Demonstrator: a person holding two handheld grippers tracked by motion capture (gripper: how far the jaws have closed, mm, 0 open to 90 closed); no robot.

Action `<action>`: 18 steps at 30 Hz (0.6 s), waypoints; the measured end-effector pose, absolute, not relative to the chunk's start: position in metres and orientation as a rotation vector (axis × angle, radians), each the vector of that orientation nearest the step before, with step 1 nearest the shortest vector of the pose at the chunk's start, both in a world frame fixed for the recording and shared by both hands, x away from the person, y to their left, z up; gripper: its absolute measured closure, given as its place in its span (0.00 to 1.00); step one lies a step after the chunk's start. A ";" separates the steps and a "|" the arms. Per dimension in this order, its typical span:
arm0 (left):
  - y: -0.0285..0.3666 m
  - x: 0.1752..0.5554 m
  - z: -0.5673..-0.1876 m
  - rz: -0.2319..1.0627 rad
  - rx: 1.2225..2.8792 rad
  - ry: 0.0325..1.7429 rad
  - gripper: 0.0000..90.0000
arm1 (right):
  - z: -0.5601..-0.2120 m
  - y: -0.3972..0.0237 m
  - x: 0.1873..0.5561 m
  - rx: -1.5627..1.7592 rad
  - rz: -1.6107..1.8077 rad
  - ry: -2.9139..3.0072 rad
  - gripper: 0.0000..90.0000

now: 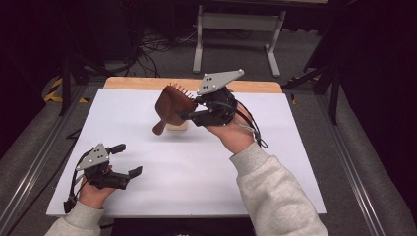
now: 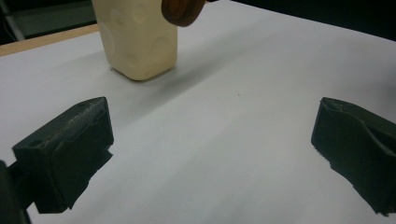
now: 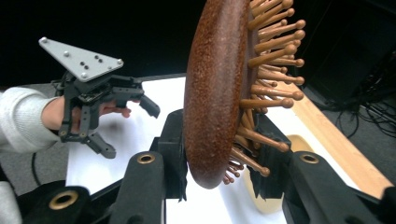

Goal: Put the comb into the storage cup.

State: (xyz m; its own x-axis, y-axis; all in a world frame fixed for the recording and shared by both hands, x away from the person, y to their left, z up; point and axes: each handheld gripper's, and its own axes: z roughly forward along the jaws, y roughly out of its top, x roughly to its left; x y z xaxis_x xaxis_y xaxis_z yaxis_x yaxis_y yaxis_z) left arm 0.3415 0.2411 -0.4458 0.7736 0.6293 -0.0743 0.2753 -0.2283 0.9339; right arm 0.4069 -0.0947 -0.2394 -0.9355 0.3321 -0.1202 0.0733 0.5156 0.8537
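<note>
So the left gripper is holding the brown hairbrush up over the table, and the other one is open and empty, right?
Not quite: the right gripper holds the hairbrush, its jaws shut on the head in the right gripper view. The left gripper is the open, empty one, low over the table in the high view.

Three views: one fixed overhead, two riding on the grippers.
The high view looked forward and down over the white table. The left gripper view sat low over the tabletop, close to a cream block. The right gripper view looked along its jaws, very near a wooden brush, which the high view shared.
</note>
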 end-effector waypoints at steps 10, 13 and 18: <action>0.251 0.345 -0.450 0.411 1.803 0.741 0.00 | -0.226 -0.095 0.419 0.355 1.376 2.451 0.69; 0.253 0.346 -0.450 0.415 1.800 0.749 0.00 | -0.223 -0.096 0.422 0.363 1.376 2.440 0.69; 0.257 0.348 -0.451 0.410 1.787 0.780 0.00 | -0.221 -0.099 0.431 0.388 1.377 2.420 0.69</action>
State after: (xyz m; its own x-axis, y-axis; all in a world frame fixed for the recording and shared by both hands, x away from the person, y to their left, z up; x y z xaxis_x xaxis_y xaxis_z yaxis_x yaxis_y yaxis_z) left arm 0.3477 0.2568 -0.4515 0.7246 0.6823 -0.0972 0.3069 -0.1931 0.9319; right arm 0.4314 -0.0987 -0.2215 -0.9089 0.3902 -0.1473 0.0726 0.4959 0.8653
